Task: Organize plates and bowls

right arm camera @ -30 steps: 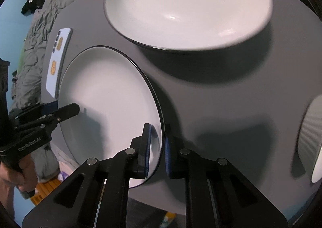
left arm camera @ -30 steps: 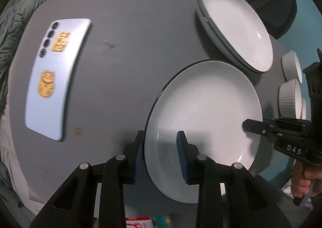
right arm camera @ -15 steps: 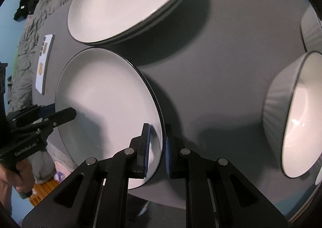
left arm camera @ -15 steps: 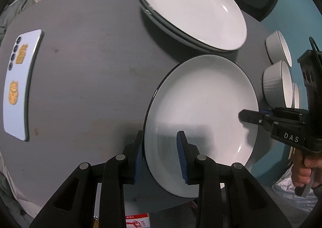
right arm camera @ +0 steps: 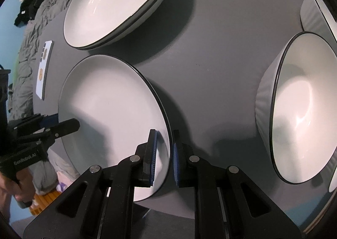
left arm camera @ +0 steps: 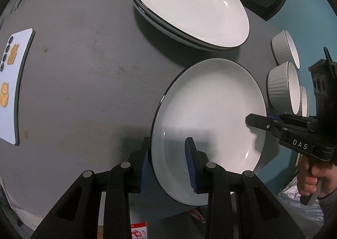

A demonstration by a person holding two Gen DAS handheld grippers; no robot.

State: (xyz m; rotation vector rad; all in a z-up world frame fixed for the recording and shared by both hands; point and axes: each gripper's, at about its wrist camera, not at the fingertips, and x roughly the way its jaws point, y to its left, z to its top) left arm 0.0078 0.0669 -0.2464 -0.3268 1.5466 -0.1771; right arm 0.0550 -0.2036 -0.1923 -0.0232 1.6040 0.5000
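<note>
Where plates [left arm camera: 189,7] stack, grey table [left arm camera: 84,70] spreads.

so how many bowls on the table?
3 visible. Nearest bowl sits just right of the held plate; second bowl is behind it; third bowl shows only a rim sliver at the table edge. More may be hidden.

Round table [left arm camera: 88,83], matte grey top, faint scuffs and stains. Resting directly on it: one stack of white, dark-rimmed plates [left arm camera: 189,5] toward the far side; white ribbed bowls with dark rims [left arm camera: 282,89] grouped along the right edge, exact count unclear; one pale-blue phone [left arm camera: 14,83], camera side up with gold cat stickers, at the left edge, well apart from the crockery. A further white plate [left arm camera: 210,112] sits at the near edge; whether it rests on the top cannot be told.
</note>
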